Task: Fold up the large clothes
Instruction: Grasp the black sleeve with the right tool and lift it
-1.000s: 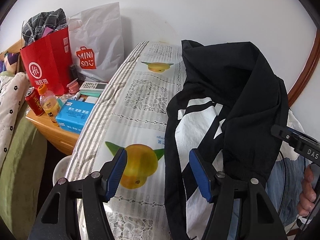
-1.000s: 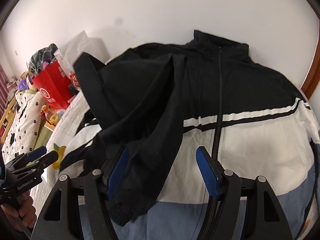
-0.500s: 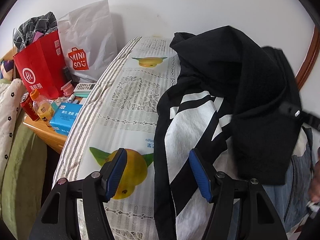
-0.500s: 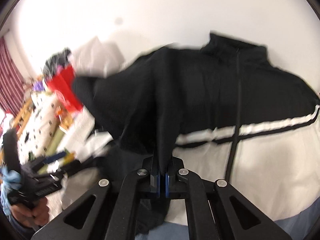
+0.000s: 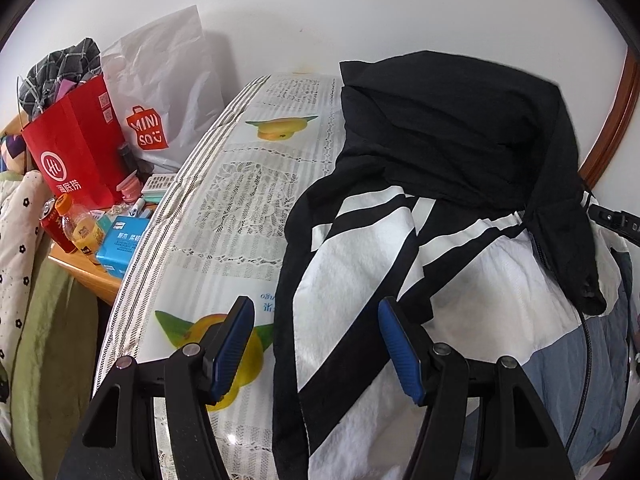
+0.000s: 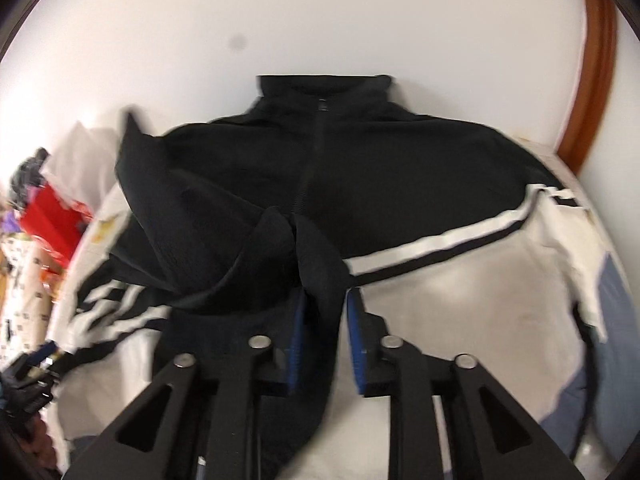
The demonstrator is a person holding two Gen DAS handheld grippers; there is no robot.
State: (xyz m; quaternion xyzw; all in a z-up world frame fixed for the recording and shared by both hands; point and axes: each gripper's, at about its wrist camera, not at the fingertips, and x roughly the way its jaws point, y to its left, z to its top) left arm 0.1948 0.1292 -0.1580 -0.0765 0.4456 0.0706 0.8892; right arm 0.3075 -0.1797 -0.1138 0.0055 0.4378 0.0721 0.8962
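A black, white and grey-blue zip jacket lies spread on the fruit-print tablecloth, collar toward the wall. Its black left sleeve is folded across the chest and its end passes between the pads of my right gripper. The jaws are opening and the pads stand a little off the cloth. In the left wrist view the sleeve cuff hangs beside the right gripper's tip. My left gripper hovers open over the jacket's left edge, holding nothing.
Left of the table a wooden side table carries a red paper bag, a white shopping bag, a bottle, a can and a blue tissue pack. The wall runs behind; a wooden frame curves at the right.
My right gripper shut on the black sleeve and carried it rightward over the jacket's chest; its jaws have now parted again. The left gripper drifted slightly toward the jacket, still open.
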